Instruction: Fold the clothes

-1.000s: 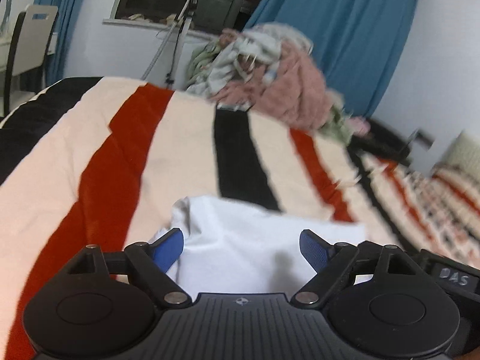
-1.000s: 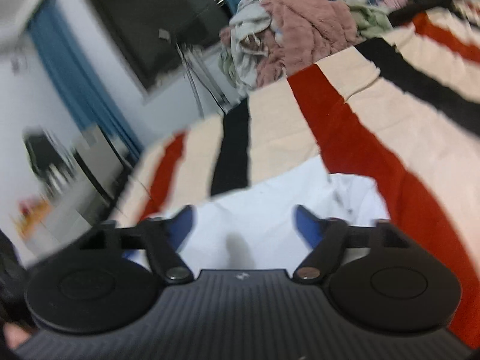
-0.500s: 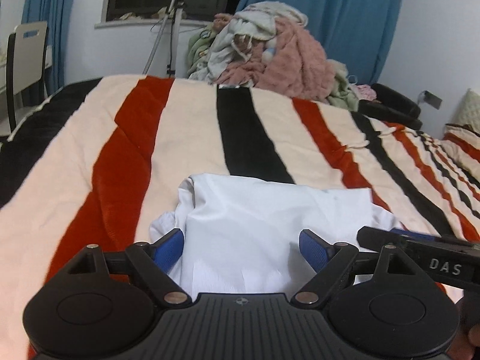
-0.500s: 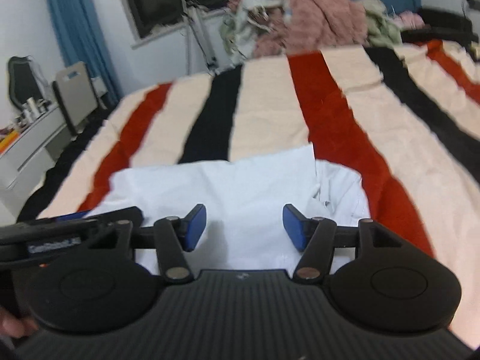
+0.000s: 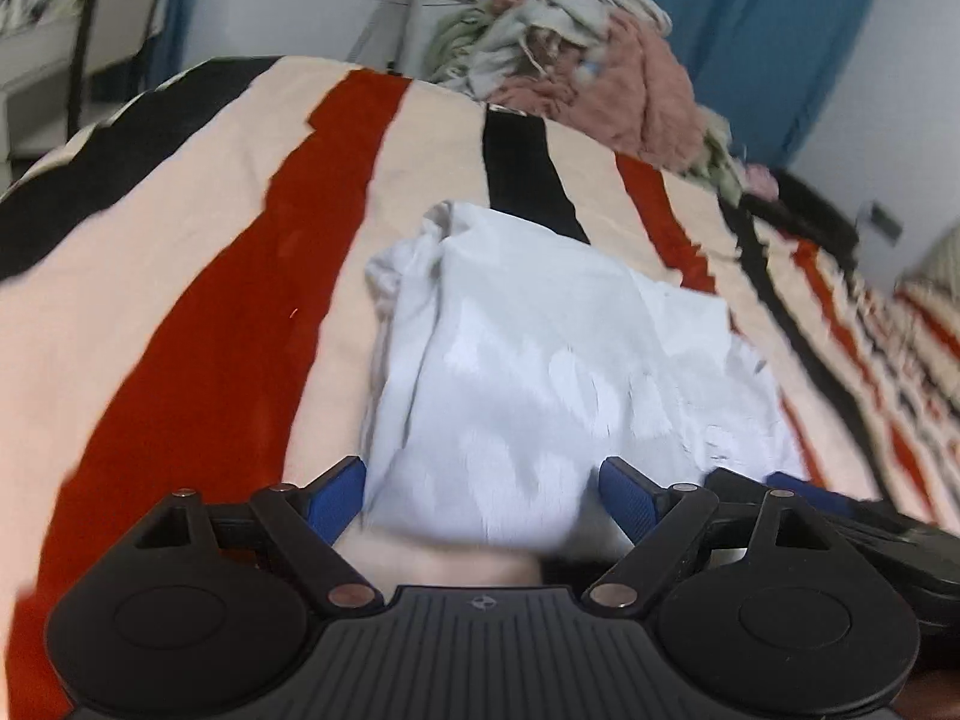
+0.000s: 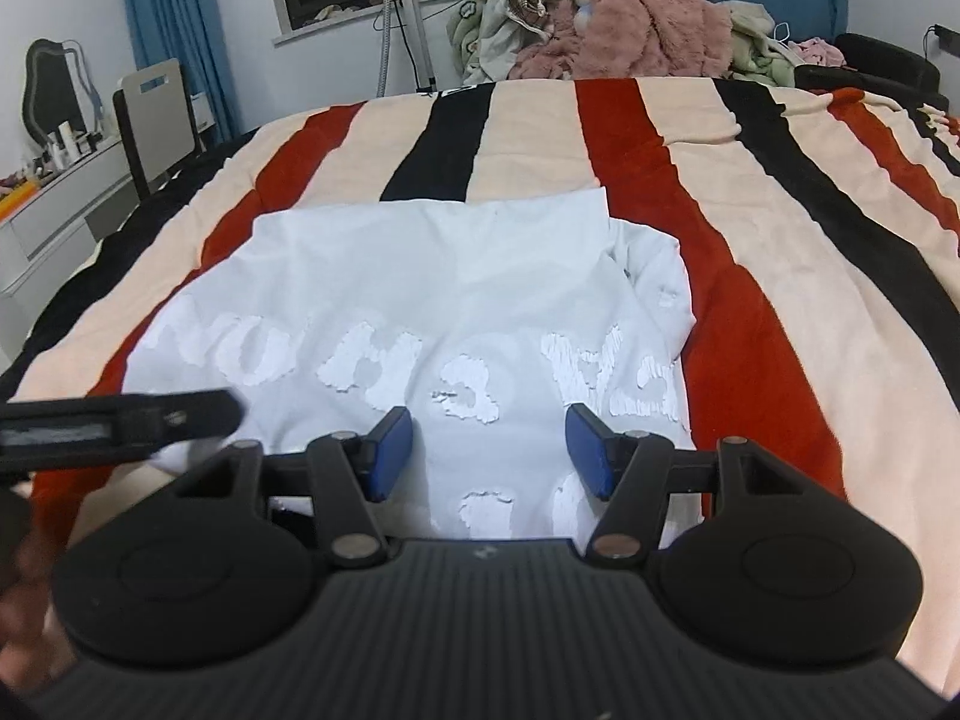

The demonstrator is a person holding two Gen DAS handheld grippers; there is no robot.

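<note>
A white shirt (image 5: 540, 360) with pale raised lettering lies folded on the striped blanket (image 5: 210, 330); in the right wrist view the shirt (image 6: 420, 276) fills the middle. My left gripper (image 5: 483, 498) is open, its blue pads either side of the shirt's near edge, at the shirt's left. My right gripper (image 6: 489, 453) is open too, hovering low over the lettering near the front right, pads not pressing the cloth. Each view catches the other tool: the right gripper (image 5: 840, 516) at the lower right, the left gripper (image 6: 120, 420) blurred at the left.
A heap of pink and grey clothes (image 6: 600, 18) is piled at the far end of the bed. The striped blanket (image 6: 750, 240) spreads to the right. A tripod (image 6: 402, 30) stands by the window, a chair (image 6: 156, 114) and a desk (image 6: 54, 198) at the left.
Both grippers have come in over the shirt, which now looms larger. The right gripper has rolled level and its jaws have narrowed a little. The left view is now motion-blurred.
</note>
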